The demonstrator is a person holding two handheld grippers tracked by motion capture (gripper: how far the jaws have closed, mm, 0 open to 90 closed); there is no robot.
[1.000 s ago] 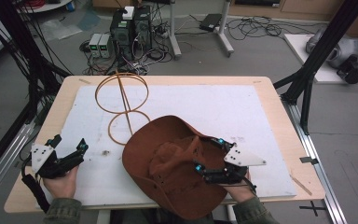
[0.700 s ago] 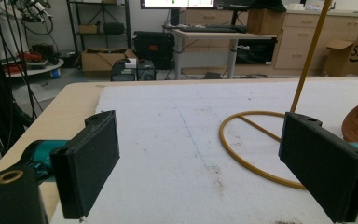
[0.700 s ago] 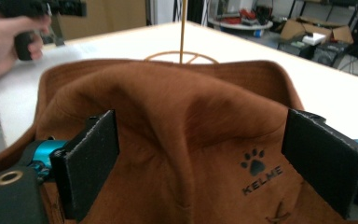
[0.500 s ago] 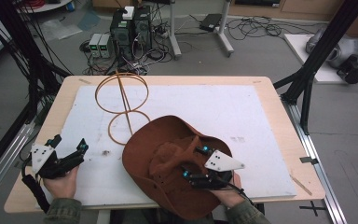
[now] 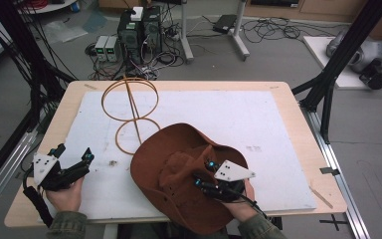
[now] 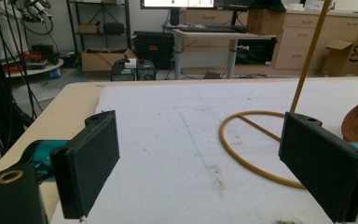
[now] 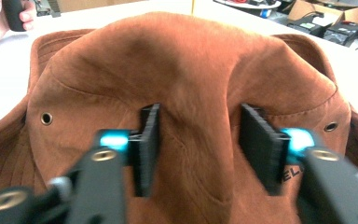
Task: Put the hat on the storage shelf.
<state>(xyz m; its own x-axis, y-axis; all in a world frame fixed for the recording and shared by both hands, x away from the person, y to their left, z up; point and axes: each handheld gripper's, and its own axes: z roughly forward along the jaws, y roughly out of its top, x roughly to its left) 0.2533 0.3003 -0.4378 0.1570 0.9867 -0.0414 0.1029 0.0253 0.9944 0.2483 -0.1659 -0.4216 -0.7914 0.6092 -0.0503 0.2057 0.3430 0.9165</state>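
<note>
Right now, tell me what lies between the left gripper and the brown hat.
High view: bare white mat, with one small dark speck, between left gripper and hat.

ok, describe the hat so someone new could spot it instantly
Start at the white sheet covering the wooden table. At its near edge, right of the yellow wire stand, lies the hat: brown suede, wide-brimmed, with metal eyelets. It is the one soft, brown thing there, and the right gripper pinches its crown.
</note>
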